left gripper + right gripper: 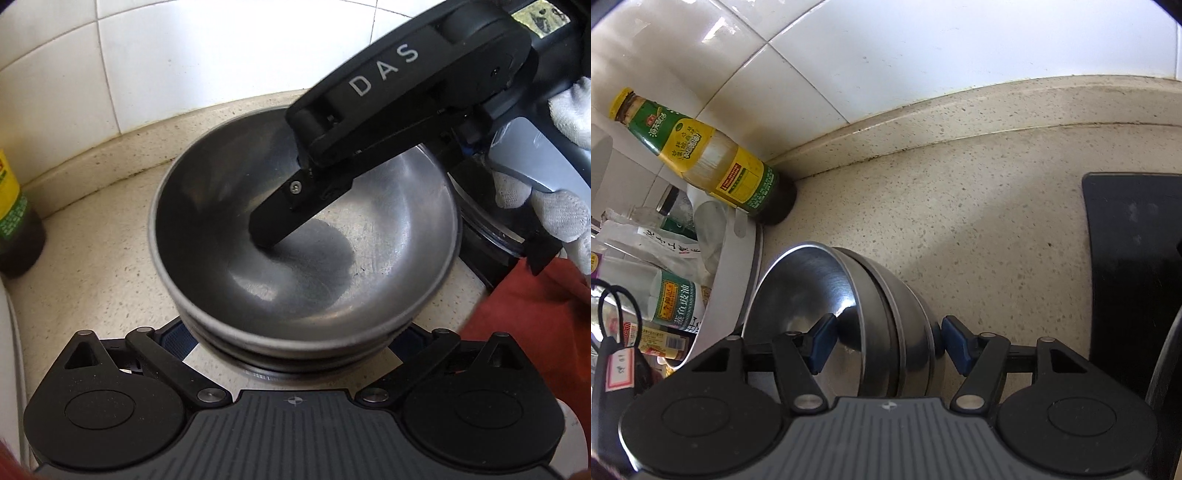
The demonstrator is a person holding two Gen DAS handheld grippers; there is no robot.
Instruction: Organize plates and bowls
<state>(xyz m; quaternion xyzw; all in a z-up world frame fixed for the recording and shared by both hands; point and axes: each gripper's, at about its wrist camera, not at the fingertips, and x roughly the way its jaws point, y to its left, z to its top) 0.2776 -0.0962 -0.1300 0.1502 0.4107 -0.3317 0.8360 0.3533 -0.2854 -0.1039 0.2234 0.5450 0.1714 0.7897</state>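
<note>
A stack of nested steel bowls [314,243] stands on the speckled counter [110,258]. In the left wrist view my left gripper [295,343] is spread wide just under the stack's near rim, its fingertips hidden behind the bowls. My right gripper reaches in from the upper right, one finger [280,214] inside the top bowl. In the right wrist view the bowls [857,310] sit between its blue pads [822,339]: one pad inside the top bowl, the other outside the stack's wall. The right gripper [886,343] is open, with gaps at both pads.
A yellow-labelled sauce bottle [713,158] stands in the corner by the tiled wall [923,55]. A white appliance [727,273] and more bottles and packets [672,302] are at the left. A black cooktop [1130,266] lies at the right, also [480,236].
</note>
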